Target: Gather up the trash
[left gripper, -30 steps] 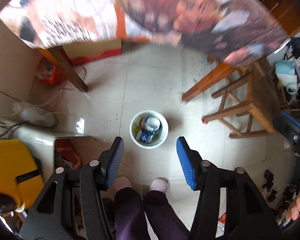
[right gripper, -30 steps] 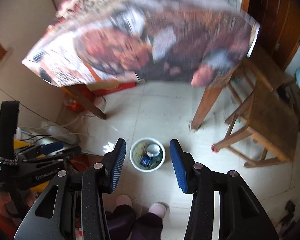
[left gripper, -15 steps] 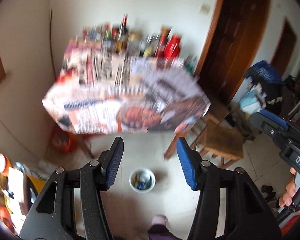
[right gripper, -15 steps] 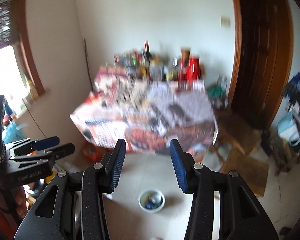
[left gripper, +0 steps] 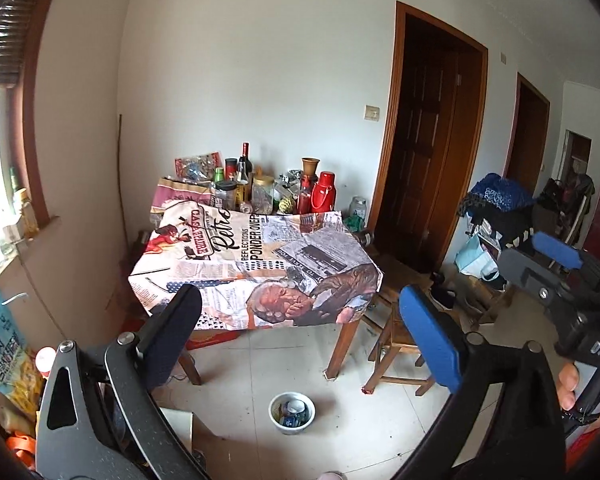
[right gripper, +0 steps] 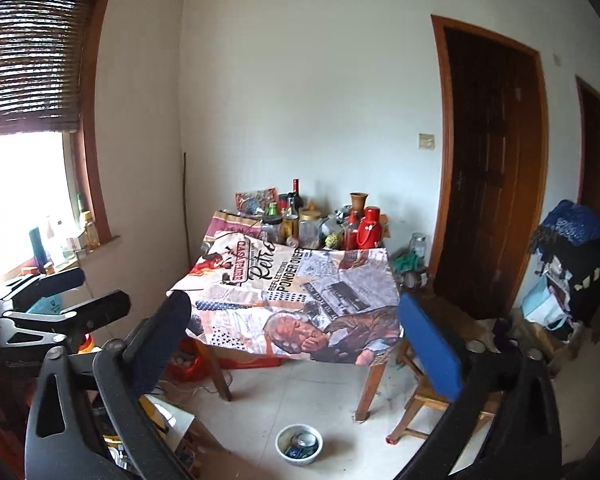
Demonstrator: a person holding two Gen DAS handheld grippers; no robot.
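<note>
Left gripper [left gripper: 300, 336]: jaws spread wide, nothing held between them; raised and aimed across the room. Right gripper [right gripper: 296, 336]: likewise spread wide and empty, at a similar height.

Bin [left gripper: 292, 413]: small white container on the floor tiles, below and ahead of both grippers, in front of the worktop leg [left gripper: 342, 346]. Cans and wrappers are seen inside. Its contents are taken to be the collected trash; no loose trash is made out on the bare floor near it.

Worktop [left gripper: 256, 264]: covered with a newsprint-pattern cloth, front area bare of objects. Bottles, jars and a red flask [left gripper: 325, 196] are crowded along the far edge by the wall.

Stool [left gripper: 396, 344]: wooden, just beside the worktop's right corner.

Risks, as judged:
- Kept items at the back of the worktop could be mistaken for trash, since the two are not easily told apart from this range.
- Crowded bottles could be toppled by a wide-open gripper reaching among them.
- The loose cloth could be snagged and dragged.
- The light bin could be tipped by a foot or a low pass.
</note>
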